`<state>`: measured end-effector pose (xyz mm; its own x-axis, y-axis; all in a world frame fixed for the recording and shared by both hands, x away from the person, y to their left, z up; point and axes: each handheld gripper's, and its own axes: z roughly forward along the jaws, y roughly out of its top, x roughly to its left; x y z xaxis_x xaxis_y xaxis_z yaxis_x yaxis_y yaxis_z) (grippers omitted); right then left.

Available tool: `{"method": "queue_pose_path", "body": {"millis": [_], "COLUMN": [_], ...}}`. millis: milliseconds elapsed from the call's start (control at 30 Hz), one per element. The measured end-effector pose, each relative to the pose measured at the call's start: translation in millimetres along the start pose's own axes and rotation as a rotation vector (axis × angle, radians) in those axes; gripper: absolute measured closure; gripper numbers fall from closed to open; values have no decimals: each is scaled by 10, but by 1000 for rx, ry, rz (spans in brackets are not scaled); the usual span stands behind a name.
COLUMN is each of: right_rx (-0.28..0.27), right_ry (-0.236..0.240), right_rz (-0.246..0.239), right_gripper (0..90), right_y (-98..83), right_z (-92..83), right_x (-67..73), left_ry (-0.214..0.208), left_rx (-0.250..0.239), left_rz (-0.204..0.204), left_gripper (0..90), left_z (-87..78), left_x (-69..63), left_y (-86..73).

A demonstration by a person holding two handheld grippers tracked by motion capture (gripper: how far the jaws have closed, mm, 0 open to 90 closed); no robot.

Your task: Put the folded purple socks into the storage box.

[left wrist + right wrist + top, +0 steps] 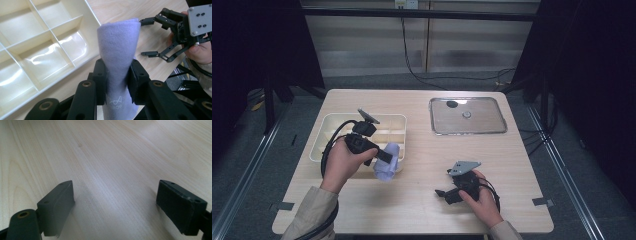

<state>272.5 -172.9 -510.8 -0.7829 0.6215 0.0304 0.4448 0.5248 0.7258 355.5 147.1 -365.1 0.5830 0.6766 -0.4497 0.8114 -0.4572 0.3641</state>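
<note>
A rolled lilac cloth (388, 167) (120, 52) with a small printed logo is clamped between the jaws of my left gripper (380, 156) (117, 82), held just off the front right corner of a cream divided tray (327, 131) (37, 57). My right gripper (445, 194) (120, 205) rests low over the bare wooden table near the front edge, jaws wide apart with nothing between them. In the left gripper view the right gripper (152, 37) lies open beyond the cloth, held by a hand.
A shallow metal tray (468, 115) lies at the back right of the table with a small round piece and a dark spot in it. The cream tray has several empty compartments. Cables run across the floor behind the table.
</note>
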Motion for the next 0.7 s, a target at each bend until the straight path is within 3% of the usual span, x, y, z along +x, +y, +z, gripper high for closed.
{"method": "queue_pose_path", "body": {"millis": [700], "right_rx": [-3], "right_ry": [-2], "right_rz": [-4], "right_gripper": [144], "right_y": [0], "right_z": [1], "right_x": [-3], "left_ry": [38], "left_rx": [11], "left_rz": [-19], "left_gripper": [706], "left_z": [25], "left_x": [148], "left_y": [228]}}
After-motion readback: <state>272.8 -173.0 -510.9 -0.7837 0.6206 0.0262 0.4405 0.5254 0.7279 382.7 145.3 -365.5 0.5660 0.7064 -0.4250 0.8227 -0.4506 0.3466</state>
